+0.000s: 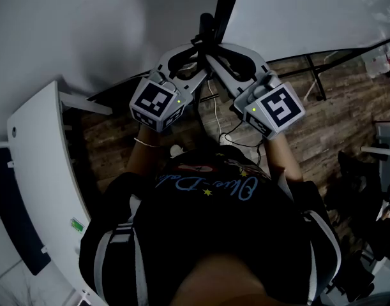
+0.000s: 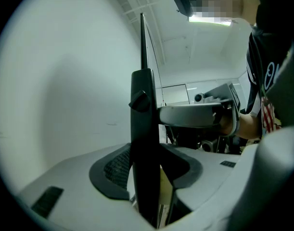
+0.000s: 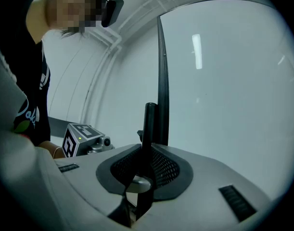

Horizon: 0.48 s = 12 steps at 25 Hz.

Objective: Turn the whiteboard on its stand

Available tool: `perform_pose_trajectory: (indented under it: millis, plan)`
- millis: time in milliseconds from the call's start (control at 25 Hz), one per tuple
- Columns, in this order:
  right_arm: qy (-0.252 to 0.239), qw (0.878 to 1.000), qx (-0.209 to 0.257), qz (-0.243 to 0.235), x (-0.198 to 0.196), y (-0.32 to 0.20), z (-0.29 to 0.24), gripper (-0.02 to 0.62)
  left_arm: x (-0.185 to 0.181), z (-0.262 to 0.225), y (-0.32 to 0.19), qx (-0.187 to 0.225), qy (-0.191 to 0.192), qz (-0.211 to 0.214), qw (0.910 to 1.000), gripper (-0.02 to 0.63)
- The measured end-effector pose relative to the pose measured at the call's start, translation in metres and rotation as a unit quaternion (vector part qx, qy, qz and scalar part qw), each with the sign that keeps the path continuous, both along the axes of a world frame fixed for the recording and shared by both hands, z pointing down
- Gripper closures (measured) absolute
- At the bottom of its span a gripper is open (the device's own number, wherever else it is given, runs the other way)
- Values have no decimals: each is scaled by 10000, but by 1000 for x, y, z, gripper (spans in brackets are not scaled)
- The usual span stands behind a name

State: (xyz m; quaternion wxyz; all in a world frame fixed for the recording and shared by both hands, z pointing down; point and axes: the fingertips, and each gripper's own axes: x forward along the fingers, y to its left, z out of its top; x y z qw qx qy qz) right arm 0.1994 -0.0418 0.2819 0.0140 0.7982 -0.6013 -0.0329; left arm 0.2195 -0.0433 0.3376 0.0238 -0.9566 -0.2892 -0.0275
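Observation:
The whiteboard (image 1: 309, 11) stands edge-on to me, its white face filling the left of the left gripper view (image 2: 65, 105) and the right of the right gripper view (image 3: 223, 90). A black upright (image 1: 207, 29) runs along its edge. My left gripper (image 1: 196, 55) and right gripper (image 1: 218, 55) meet on it from either side. In the left gripper view the jaws of the left gripper (image 2: 149, 170) press on the wide black upright (image 2: 144, 143), just below a knob (image 2: 139, 100). The right gripper (image 3: 147, 170) is shut on the thinner black post (image 3: 148, 129).
A wooden floor (image 1: 322, 129) lies below, with the stand's black legs (image 1: 317, 81) and loose cables (image 1: 228, 132) on it. A white curved panel (image 1: 35, 164) stands close at the left. Dark equipment (image 1: 367, 183) crowds the right edge.

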Motion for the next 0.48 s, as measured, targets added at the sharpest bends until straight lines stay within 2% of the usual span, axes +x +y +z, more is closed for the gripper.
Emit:
perform_pose_trajectory:
  millis: [320, 480]
  plan:
    - [-23, 9999, 7, -114, -1, -12, 2, 535, -1, 2, -12, -9, -49, -71, 10000, 431]
    - [-29, 9998, -39, -173, -8, -42, 5, 535, -7, 6, -42, -69, -59, -112, 9999, 431]
